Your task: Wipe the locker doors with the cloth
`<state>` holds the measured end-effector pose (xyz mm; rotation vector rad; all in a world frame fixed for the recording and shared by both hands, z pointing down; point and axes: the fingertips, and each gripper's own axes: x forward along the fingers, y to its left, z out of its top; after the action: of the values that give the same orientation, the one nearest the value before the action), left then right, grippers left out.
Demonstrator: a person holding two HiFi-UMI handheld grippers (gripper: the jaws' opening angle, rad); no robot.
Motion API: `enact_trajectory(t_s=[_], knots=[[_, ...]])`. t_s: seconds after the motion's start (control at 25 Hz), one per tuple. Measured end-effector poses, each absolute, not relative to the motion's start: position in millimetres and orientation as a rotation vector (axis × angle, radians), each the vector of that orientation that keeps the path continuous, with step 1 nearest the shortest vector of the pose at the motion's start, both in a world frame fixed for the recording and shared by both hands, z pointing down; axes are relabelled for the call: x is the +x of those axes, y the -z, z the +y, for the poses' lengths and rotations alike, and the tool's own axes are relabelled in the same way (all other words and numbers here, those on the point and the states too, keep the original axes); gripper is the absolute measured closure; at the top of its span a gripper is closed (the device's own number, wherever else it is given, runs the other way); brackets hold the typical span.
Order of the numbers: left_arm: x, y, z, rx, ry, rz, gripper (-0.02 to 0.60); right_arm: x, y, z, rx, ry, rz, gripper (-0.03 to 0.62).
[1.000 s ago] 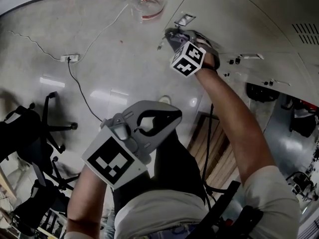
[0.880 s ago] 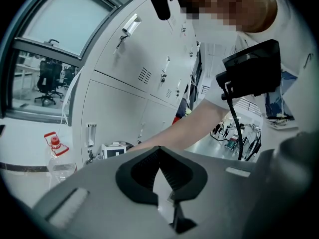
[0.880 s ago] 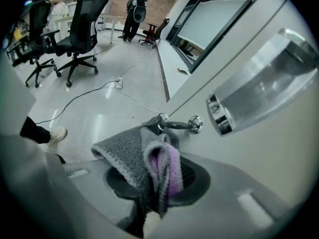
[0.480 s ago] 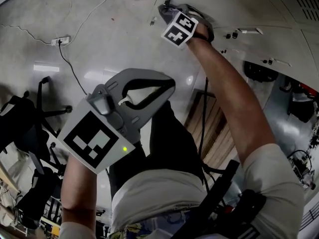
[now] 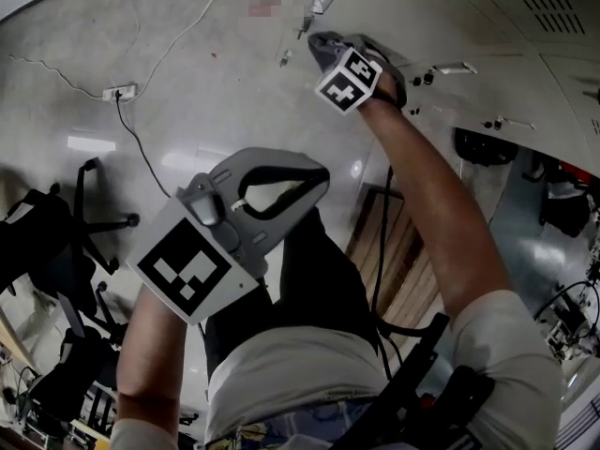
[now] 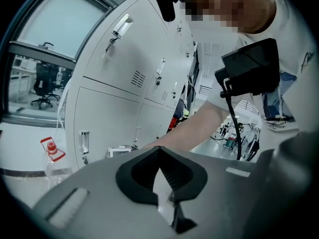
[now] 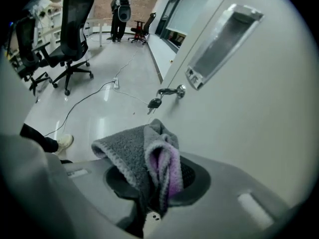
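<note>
My right gripper is shut on a grey cloth with a purple inner side. It holds the bunched cloth close to a pale grey locker door, low down near the floor. Just beyond the cloth are a key hanging in the door's lock and a recessed handle. My left gripper hangs lower, in front of the person's body, away from the lockers. Its jaws meet at the tips with nothing between them. More locker doors show in the left gripper view.
A cable and power strip lie on the glossy floor. Office chairs stand at the left, and others further off. A bottle with a red cap stands at the lockers' foot. A wooden board lies beside the person's legs.
The right gripper with the cloth has shifted a little along the lower locker door, up and then slightly back. The left gripper has stayed shut in much the same place.
</note>
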<state>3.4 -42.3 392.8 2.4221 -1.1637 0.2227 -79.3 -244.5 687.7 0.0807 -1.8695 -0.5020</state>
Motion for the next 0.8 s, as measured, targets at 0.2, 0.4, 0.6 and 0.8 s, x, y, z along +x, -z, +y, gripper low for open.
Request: enact_trajectory(t_s=[0.2,0.4,0.6,0.8], knots=[[7.9,-371.2,-42.5,2.448,-0.173,-1.163,0.577,-38.4,-658.0,-222.7,0.110,0.381,-1.904,0.507],[8.1,-351.0,-34.3,2.489,-0.185,-1.158,0.578,-3.2,-612.5,-203.0,0.168,0.307,-1.964,0.507],[15.2,-335.0,-9.2,2.510,-0.217,-1.128,0.578,24.8,-552.0,-159.3,0.235,0.212,-2.082,0.507],[21.2,-314.2,24.5,2.535,-0.232,-1.118,0.578,46.1,-491.5,-102.8,0.275,0.126,-2.202,0.507]])
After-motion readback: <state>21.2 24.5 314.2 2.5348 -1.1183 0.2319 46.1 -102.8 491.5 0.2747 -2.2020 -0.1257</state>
